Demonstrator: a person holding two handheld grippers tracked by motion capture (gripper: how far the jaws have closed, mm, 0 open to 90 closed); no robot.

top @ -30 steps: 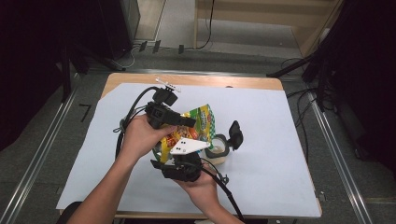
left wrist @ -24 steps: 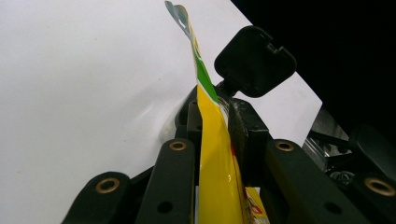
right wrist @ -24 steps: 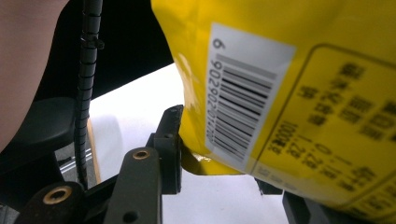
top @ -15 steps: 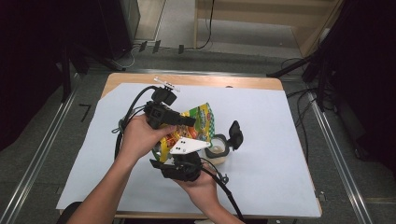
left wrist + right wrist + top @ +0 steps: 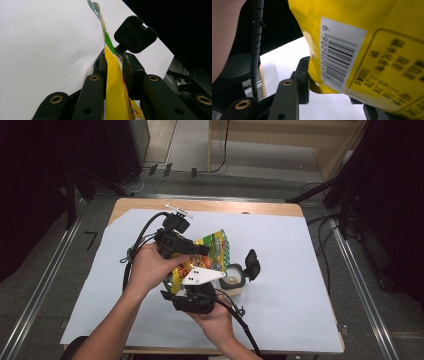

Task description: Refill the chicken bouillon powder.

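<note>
Snack bag, yellow and green, hangs between my two grippers above the white sheet on the table. My left gripper has its fingers clamped on the bag's thin edge. My right gripper grips its lower corner near the barcode. Just beside it stands a small jar, black lid flipped up.

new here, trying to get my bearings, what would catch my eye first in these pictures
The bright yellow snack bag, held up over the middle of the white sheet, stands out first. The left gripper pinches its thin edge and the right gripper holds its lower part, barcode side facing that gripper's camera. Just right of the bag sits a small pale container with its black lid flipped open.
</note>
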